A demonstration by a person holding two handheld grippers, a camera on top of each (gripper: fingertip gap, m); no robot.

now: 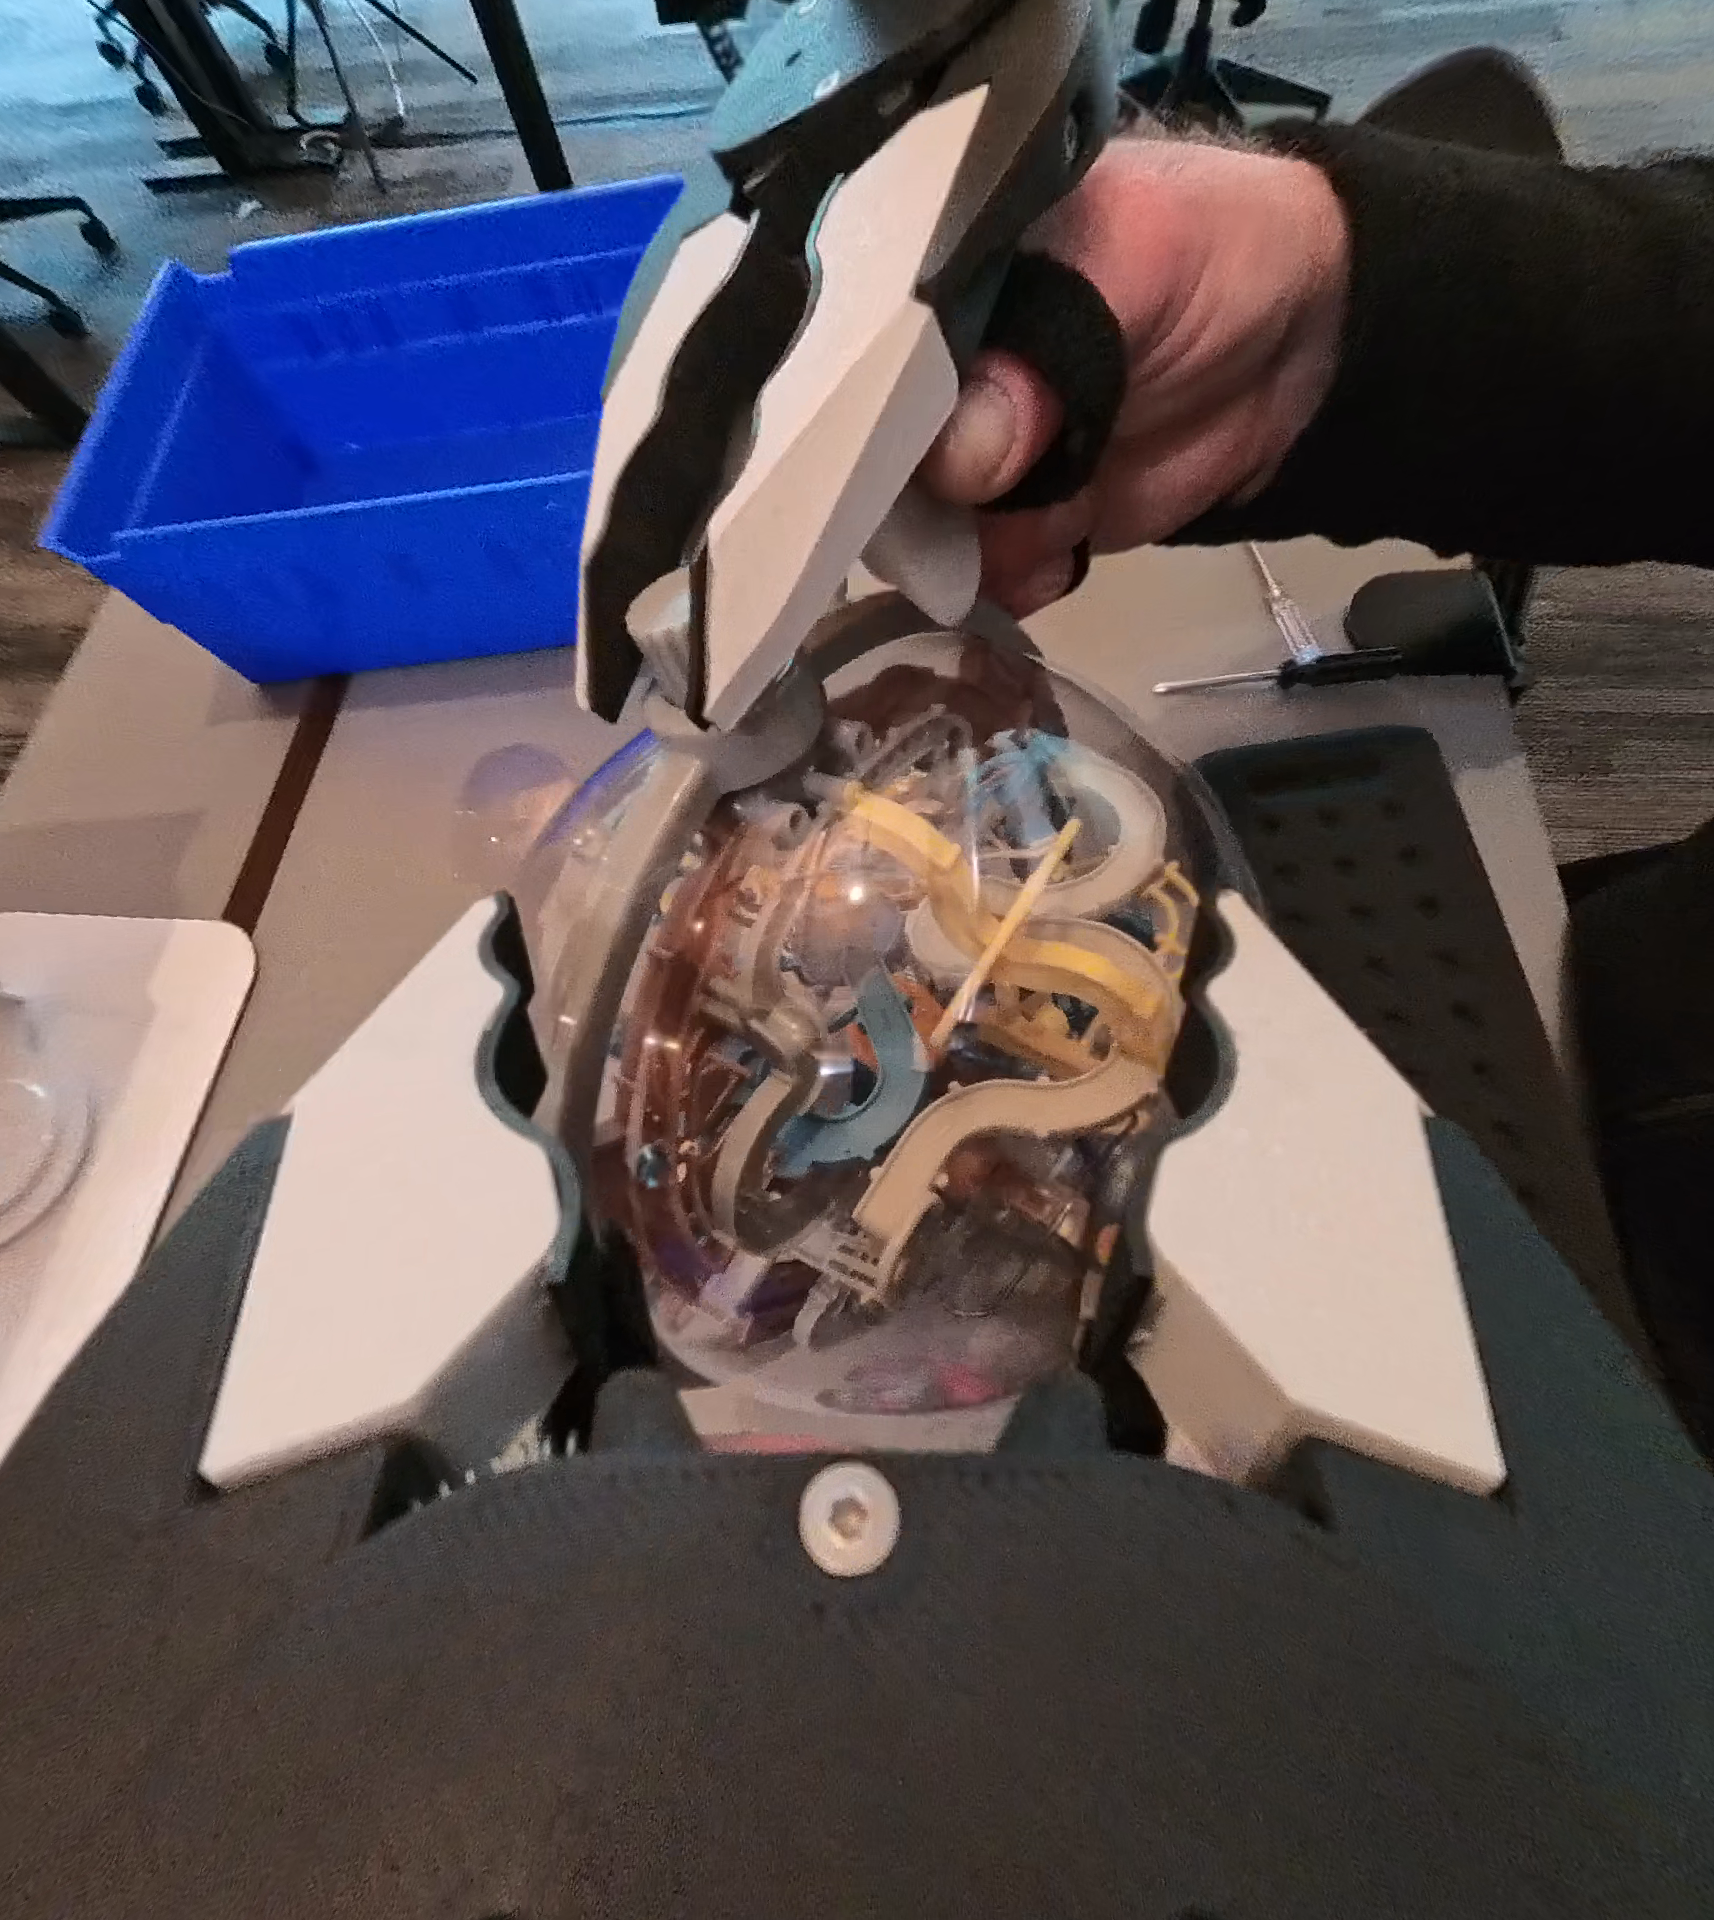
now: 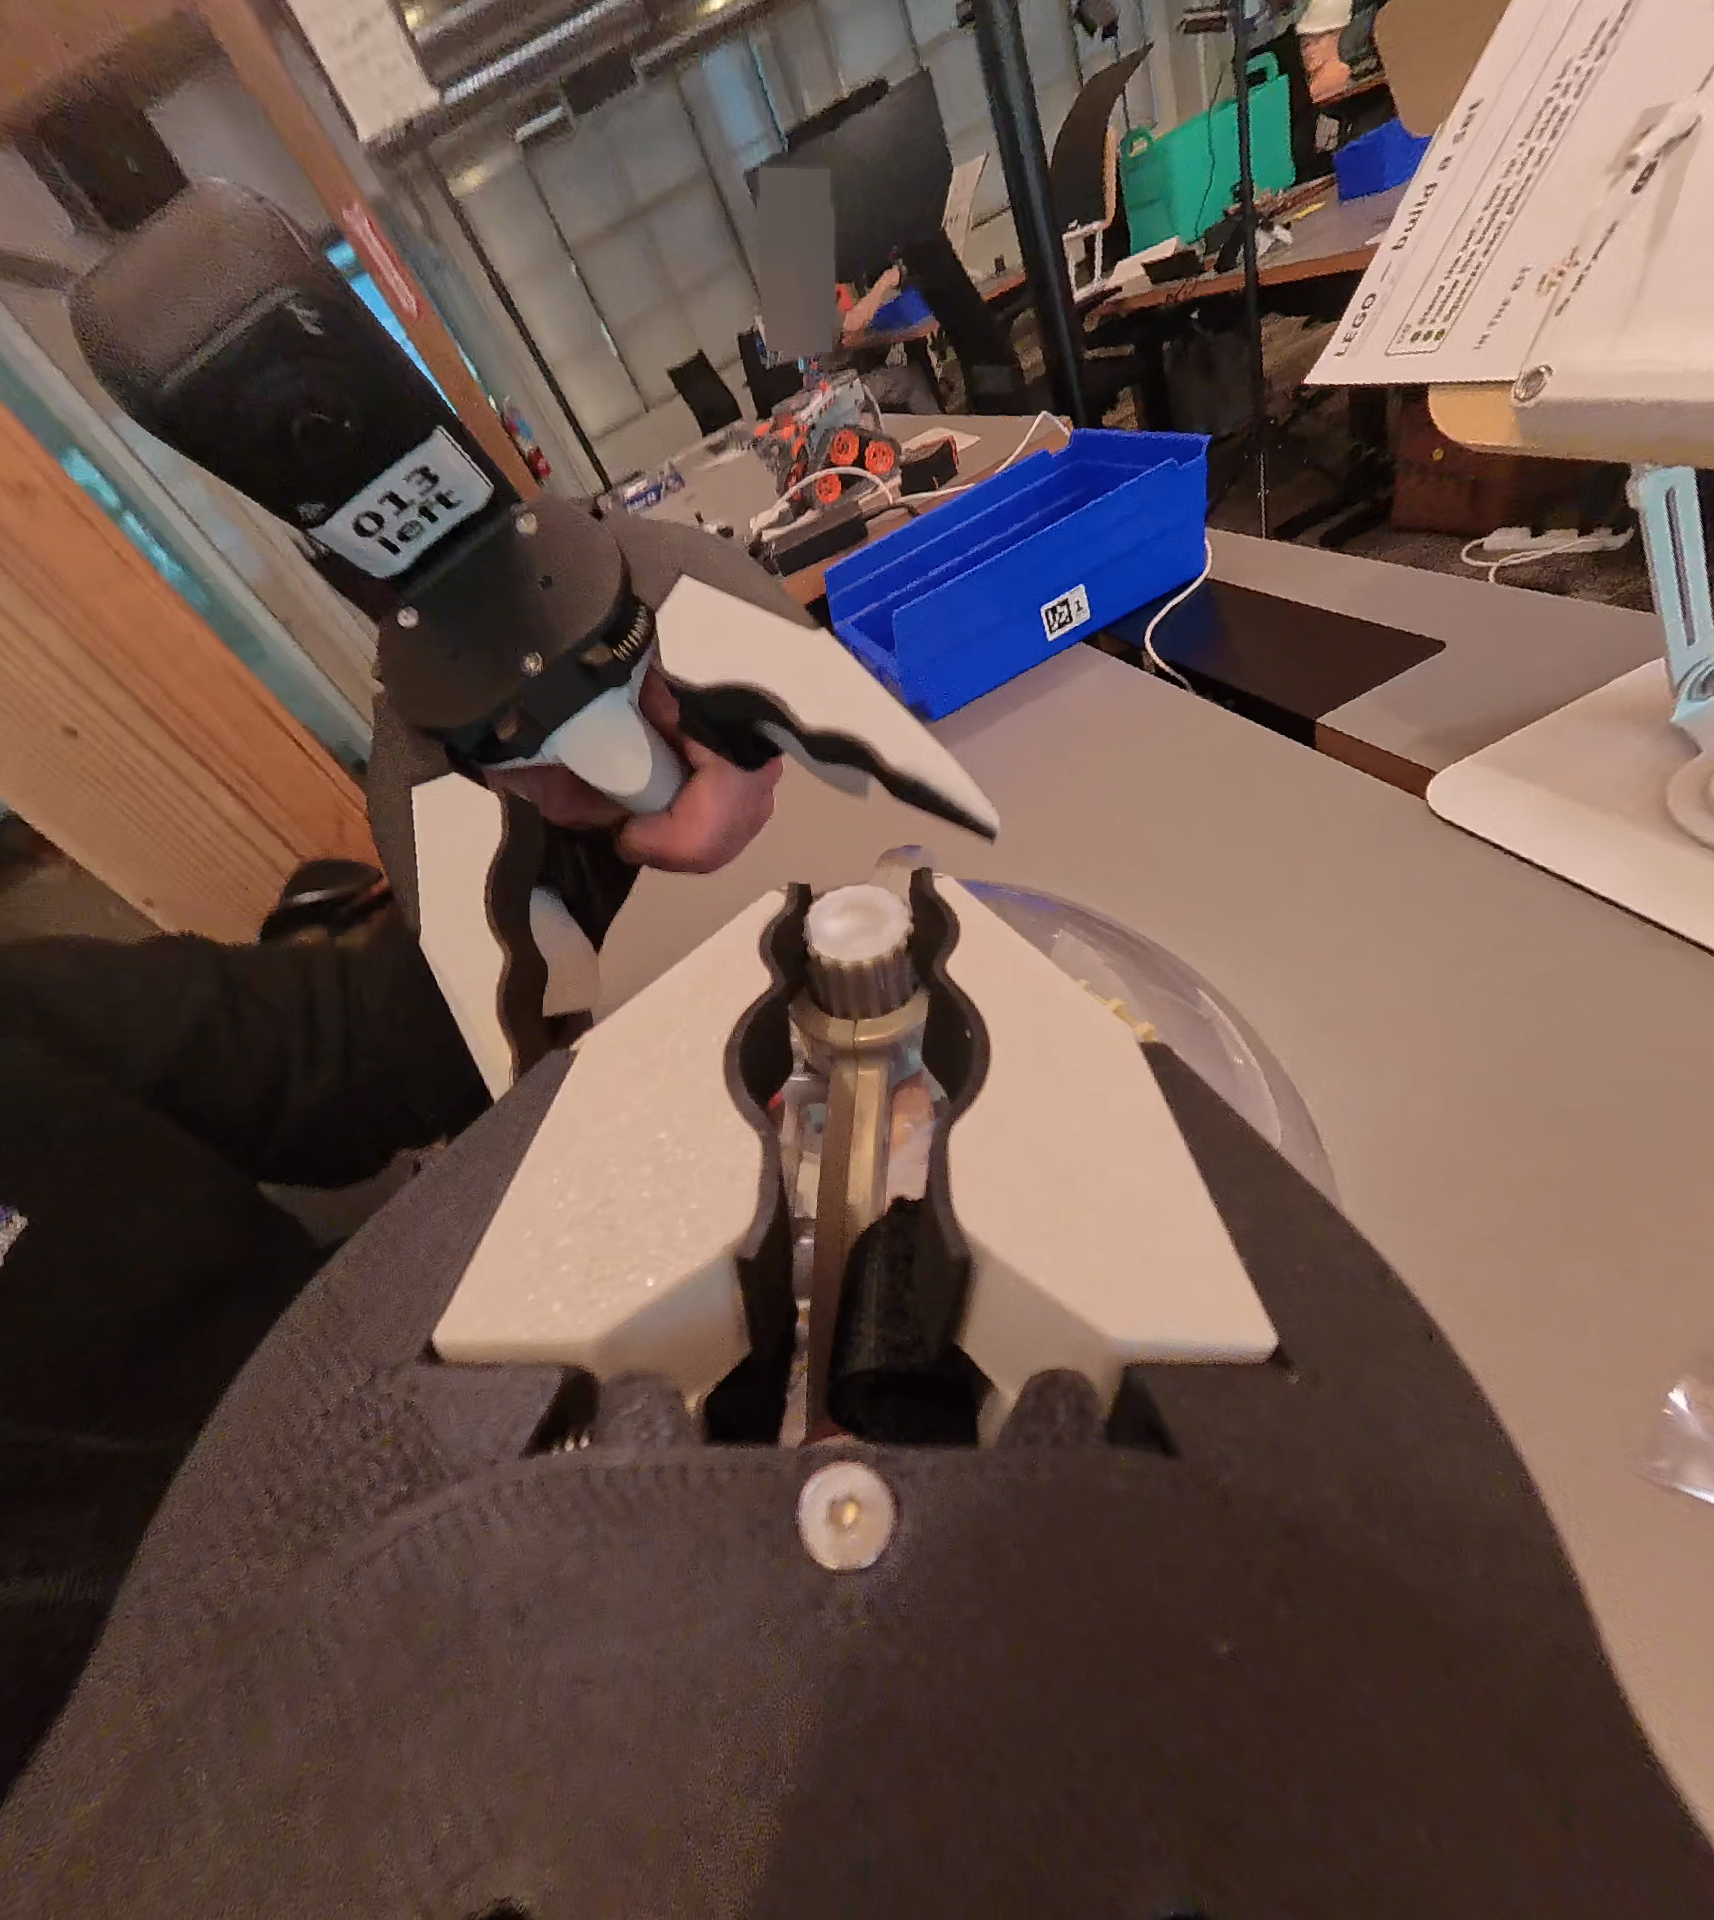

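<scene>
A clear plastic ball [image 1: 884,1039] with a maze of grey, yellow and blue tracks inside sits between the fingers of my left gripper [image 1: 863,1049], which is shut on its two sides just above the grey table [image 1: 396,790]. My right gripper [image 2: 858,904] comes from above and is shut on a small ribbed grey knob [image 2: 848,951] on the ball's grey band. In the left wrist view the right gripper [image 1: 666,707] pinches that knob [image 1: 671,634] at the ball's far top. The ball's clear shell [image 2: 1196,1039] shows to the right of my right fingers.
A blue bin [image 1: 365,447] stands on the table beyond the ball; it also shows in the right wrist view [image 2: 1019,592]. A screwdriver [image 1: 1289,665] and a black perforated pad [image 1: 1372,935] lie to the right. A white stand base [image 1: 53,1091] lies left. A hand [image 1: 1196,332] holds the right gripper. Spacing between my two grippers at the tips: around 5 centimetres.
</scene>
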